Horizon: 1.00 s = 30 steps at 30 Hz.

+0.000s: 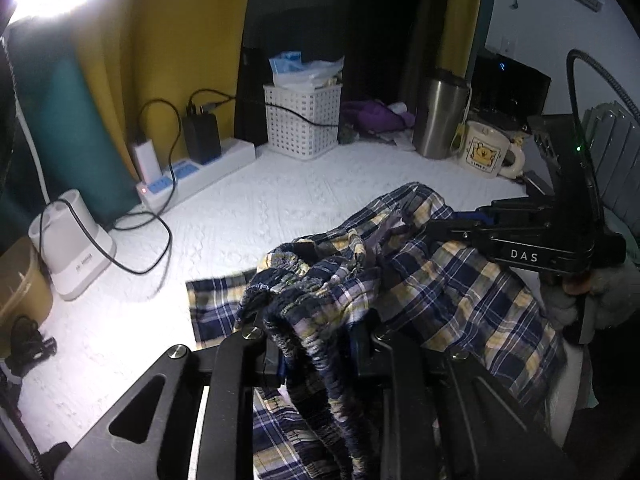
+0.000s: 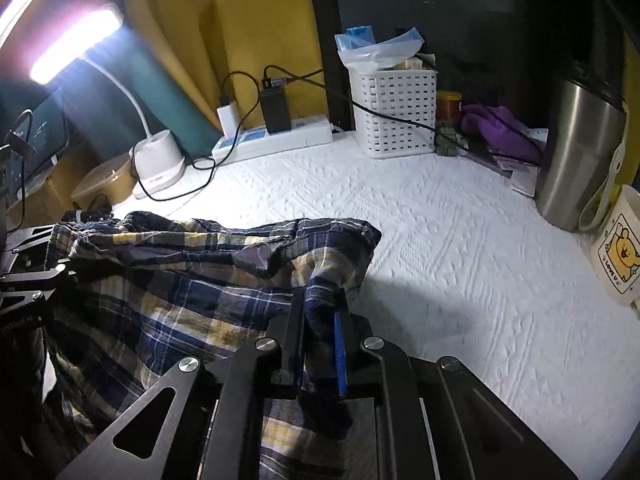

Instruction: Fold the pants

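Observation:
The blue, yellow and white plaid pants (image 1: 460, 292) lie bunched on the white quilted tabletop (image 1: 280, 208). In the left wrist view my left gripper (image 1: 316, 344) is shut on the gathered elastic waistband (image 1: 288, 312), which bulges up between its jaws. The right gripper (image 1: 436, 228) reaches in from the right of that view and pinches the cloth further back. Seen from the right wrist, my right gripper (image 2: 320, 316) is shut on a fold of the pants (image 2: 180, 280) near their right edge. The left gripper's black frame shows at the left edge there, its tips hidden by cloth.
Along the back stand a white slotted basket (image 1: 302, 120), a power strip (image 1: 196, 176) with chargers and cables, and a white lamp base (image 1: 68, 240). A steel tumbler (image 1: 440, 116) and a bear mug (image 1: 486, 152) stand at the right. Purple cloth (image 2: 500, 128) lies in the corner.

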Each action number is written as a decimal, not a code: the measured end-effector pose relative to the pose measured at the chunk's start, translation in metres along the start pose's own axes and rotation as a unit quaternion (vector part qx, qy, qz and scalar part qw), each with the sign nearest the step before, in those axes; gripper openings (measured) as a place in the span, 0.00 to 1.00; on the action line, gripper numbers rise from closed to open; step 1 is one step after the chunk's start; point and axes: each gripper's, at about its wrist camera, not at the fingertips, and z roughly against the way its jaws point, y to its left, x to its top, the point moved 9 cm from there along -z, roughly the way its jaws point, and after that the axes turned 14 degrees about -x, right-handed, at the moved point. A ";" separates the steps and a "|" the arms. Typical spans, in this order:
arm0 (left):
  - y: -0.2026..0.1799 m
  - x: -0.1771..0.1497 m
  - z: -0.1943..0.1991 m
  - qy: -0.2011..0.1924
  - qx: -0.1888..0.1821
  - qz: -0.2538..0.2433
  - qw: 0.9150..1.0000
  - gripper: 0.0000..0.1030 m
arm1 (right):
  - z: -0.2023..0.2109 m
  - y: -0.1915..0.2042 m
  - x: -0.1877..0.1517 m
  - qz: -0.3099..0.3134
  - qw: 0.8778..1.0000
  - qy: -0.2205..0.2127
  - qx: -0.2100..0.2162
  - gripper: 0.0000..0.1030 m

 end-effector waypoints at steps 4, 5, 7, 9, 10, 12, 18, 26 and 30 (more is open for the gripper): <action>0.017 0.003 -0.009 0.008 0.000 0.013 1.000 0.19 | -0.015 -0.003 0.006 -0.003 1.000 0.008 -0.004 0.12; 0.021 0.002 -0.013 0.014 0.003 0.014 1.000 0.19 | -0.021 -0.002 0.007 -0.003 1.000 0.013 -0.007 0.12; 0.034 0.000 -0.024 0.026 0.008 0.025 0.999 0.21 | -0.028 0.000 0.007 -0.004 1.000 0.018 -0.011 0.12; 0.048 -0.003 -0.032 0.037 0.014 0.041 0.998 0.25 | -0.032 0.000 0.007 -0.005 1.000 0.023 -0.014 0.12; 0.052 -0.004 -0.034 0.039 0.014 0.046 0.998 0.27 | -0.035 0.000 0.007 -0.006 1.000 0.027 -0.016 0.12; 0.062 -0.007 -0.037 0.038 0.020 0.060 0.997 0.32 | -0.040 -0.002 0.006 -0.007 0.999 0.031 -0.023 0.12; 0.075 -0.015 -0.038 0.032 0.020 0.085 0.996 0.33 | -0.051 -0.007 0.005 -0.010 0.998 0.036 -0.040 0.23; 0.075 -0.008 -0.023 0.018 0.020 0.101 0.995 0.33 | -0.046 -0.030 0.001 -0.040 0.995 0.040 -0.086 0.55; 0.075 0.003 -0.001 -0.017 0.043 0.107 0.993 0.56 | -0.035 -0.037 0.000 -0.045 0.993 0.031 -0.104 0.55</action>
